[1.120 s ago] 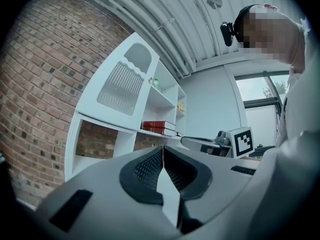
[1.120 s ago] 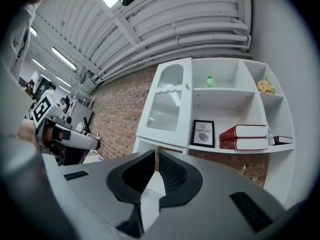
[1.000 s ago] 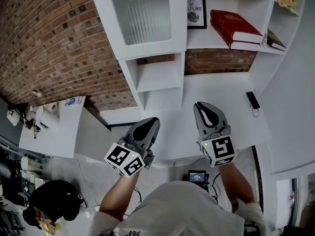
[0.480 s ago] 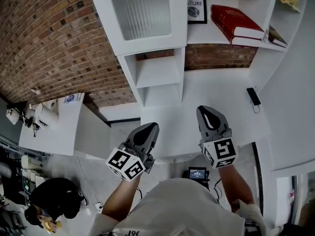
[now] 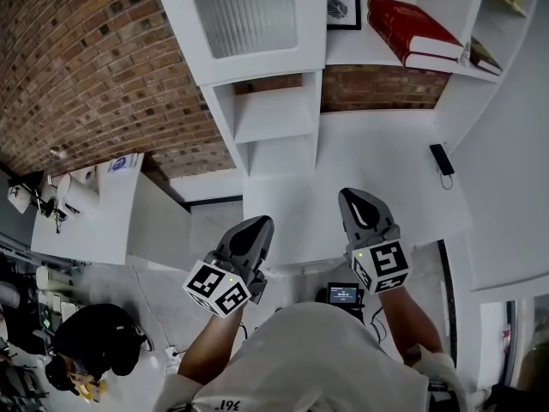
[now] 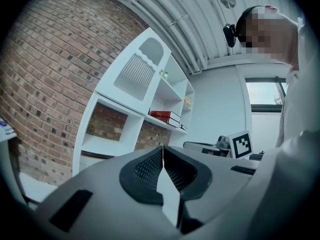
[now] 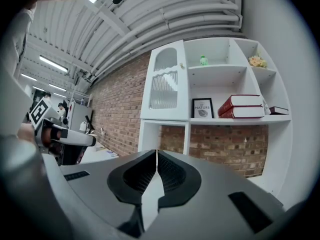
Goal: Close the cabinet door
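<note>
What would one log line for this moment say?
left tool: shut, empty | right tool: shut, empty | white ribbed-glass cabinet door: looks closed, untouched by either tool

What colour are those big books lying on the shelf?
The thick hardcover books are red, with white page edges; clearest in the head view.

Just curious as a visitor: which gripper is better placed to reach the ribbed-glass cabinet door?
Probably the left. The left gripper lines up below the cabinet door at the left of the shelf unit; the right gripper sits further right. Both are shut, empty and short of the door.
</note>
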Demonstrator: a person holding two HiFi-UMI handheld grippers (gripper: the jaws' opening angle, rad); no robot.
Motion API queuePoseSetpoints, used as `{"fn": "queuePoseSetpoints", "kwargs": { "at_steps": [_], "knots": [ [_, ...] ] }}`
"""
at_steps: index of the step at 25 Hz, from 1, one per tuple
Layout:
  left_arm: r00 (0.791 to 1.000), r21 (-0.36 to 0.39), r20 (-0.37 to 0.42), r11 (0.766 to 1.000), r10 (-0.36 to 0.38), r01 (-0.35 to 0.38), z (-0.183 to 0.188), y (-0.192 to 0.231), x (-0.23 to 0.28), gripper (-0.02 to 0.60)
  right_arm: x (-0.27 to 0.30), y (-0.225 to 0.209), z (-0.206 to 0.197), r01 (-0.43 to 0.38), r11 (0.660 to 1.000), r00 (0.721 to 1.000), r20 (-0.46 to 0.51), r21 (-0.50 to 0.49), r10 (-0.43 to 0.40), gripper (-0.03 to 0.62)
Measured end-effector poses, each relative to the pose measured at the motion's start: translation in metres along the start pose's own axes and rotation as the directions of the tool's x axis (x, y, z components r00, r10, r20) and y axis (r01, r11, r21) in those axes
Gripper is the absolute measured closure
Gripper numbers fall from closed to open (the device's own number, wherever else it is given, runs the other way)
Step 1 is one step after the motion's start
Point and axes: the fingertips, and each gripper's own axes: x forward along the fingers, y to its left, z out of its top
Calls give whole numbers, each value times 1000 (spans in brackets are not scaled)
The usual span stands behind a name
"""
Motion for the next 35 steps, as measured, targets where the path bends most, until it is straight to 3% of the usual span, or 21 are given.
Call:
{"fn": "queuePoseSetpoints", "kwargs": {
  "at_steps": [35],
  "knots": [
    [999, -26, -47, 1000, -19, 18, -19, -8, -6, 566, -6, 14, -11, -16, 1000, 999, -32, -4, 16, 566]
  ]
}}
